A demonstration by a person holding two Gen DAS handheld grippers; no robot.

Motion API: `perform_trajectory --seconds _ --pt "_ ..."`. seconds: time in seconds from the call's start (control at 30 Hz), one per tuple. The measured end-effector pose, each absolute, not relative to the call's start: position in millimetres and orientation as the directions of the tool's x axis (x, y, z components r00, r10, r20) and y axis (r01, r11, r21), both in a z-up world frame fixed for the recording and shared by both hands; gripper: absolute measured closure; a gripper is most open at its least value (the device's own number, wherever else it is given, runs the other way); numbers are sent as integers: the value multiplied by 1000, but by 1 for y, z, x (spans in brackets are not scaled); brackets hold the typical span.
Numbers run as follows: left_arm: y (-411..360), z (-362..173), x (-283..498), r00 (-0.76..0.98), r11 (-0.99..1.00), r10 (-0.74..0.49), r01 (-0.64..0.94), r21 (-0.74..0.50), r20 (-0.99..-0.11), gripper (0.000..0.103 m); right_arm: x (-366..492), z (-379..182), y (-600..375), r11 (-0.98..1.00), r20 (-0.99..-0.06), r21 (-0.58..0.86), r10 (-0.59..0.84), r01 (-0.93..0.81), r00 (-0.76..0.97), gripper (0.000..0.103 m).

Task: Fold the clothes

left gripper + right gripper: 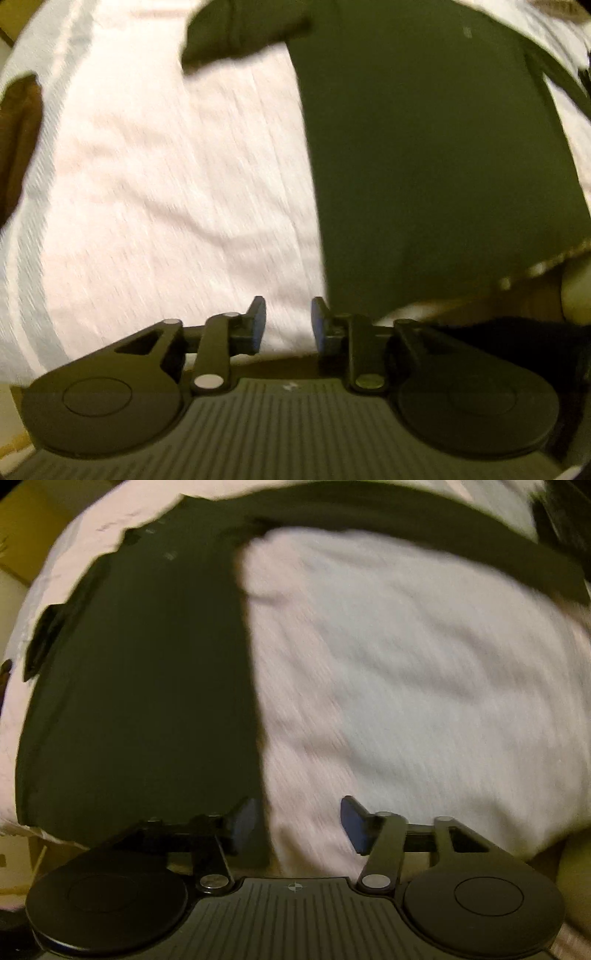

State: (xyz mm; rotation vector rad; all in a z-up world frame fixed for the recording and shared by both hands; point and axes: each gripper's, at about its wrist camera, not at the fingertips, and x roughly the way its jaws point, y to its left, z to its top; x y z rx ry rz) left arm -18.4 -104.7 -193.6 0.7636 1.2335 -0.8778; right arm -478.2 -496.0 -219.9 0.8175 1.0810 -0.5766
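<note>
blue-padded black left gripper (288, 325) hangs over a pale pink-white striped bedsheet (155, 192), jaws narrowly parted and empty, a dark olive-green cloth garment (424, 155) spread flat to its right.
black right gripper (298, 825), jaws wider and empty, straddles the garment's (140, 686) straight edge; the sheet (406, 672) lies to the right.
</note>
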Motion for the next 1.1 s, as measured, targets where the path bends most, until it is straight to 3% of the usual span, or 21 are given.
perform_trajectory --seconds 0.13,0.2,0.5,0.63,0.67,0.73,0.77,1.0,1.1 --pt "-136 -185 23 163 446 -227 894 46 -960 71 -426 -201 -499 663 -908 274 -60 697 415 47" --pt "-157 -184 50 181 424 -272 904 52 -945 63 -391 -193 -491 688 -899 270 -72 674 433 47" --pt "-284 -213 200 129 353 -506 933 -68 -853 57 -243 -184 -437 688 -896 229 -127 688 425 47" --pt "-337 -241 241 73 350 -519 927 -134 -851 58 -192 -186 -408 655 -908 210 -145 726 393 47" --pt "-347 -250 247 48 337 -506 930 -146 -861 62 -183 -187 -400 654 -911 200 -150 730 384 46" --pt "-360 -262 258 15 310 -483 938 -155 -876 92 -165 -191 -390 643 -914 200 -150 739 378 46" --pt "-353 -258 263 21 306 -491 940 -150 -871 99 -159 -192 -386 639 -915 202 -147 742 375 46" --pt "-207 -176 315 237 470 -642 873 -131 -729 100 -116 -187 -384 595 -906 241 -145 766 398 46" --pt "-133 -161 319 304 578 -600 804 -139 -740 96 -96 -194 -393 569 -901 283 -118 772 417 45"
